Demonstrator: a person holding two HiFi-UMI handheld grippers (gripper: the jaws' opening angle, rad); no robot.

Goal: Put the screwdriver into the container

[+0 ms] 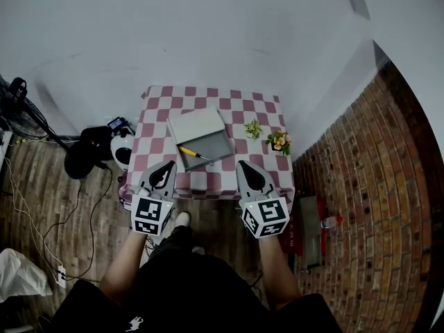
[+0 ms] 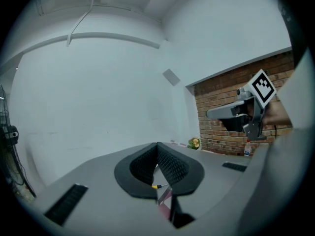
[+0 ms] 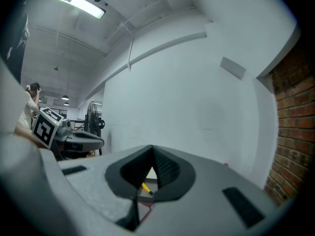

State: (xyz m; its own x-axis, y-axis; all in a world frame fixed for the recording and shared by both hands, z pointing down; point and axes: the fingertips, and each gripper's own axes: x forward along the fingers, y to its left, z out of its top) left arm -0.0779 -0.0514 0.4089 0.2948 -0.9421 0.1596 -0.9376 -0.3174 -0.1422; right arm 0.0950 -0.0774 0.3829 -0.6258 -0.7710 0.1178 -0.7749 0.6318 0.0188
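Note:
A grey container (image 1: pixel 208 146) with its lid (image 1: pixel 197 124) raised at the back stands on the pink-and-white checkered table (image 1: pixel 246 106). The yellow-handled screwdriver (image 1: pixel 189 151) lies at the container's front left; I cannot tell whether it rests inside or across the edge. My left gripper (image 1: pixel 168 166) and right gripper (image 1: pixel 246 166) hover side by side at the table's near edge, both shut and empty, short of the container. Between the closed jaws, a piece of the screwdriver (image 2: pixel 157 186) shows in the left gripper view, and the screwdriver (image 3: pixel 146 188) shows again in the right gripper view.
A small green plant (image 1: pixel 253 128) and a flower pot (image 1: pixel 279 141) stand on the table's right side. A fan (image 1: pixel 19 109) and black gear (image 1: pixel 90 151) are on the floor at left. A brick wall (image 1: pixel 374 186) and a bottle (image 1: pixel 331 221) lie to the right.

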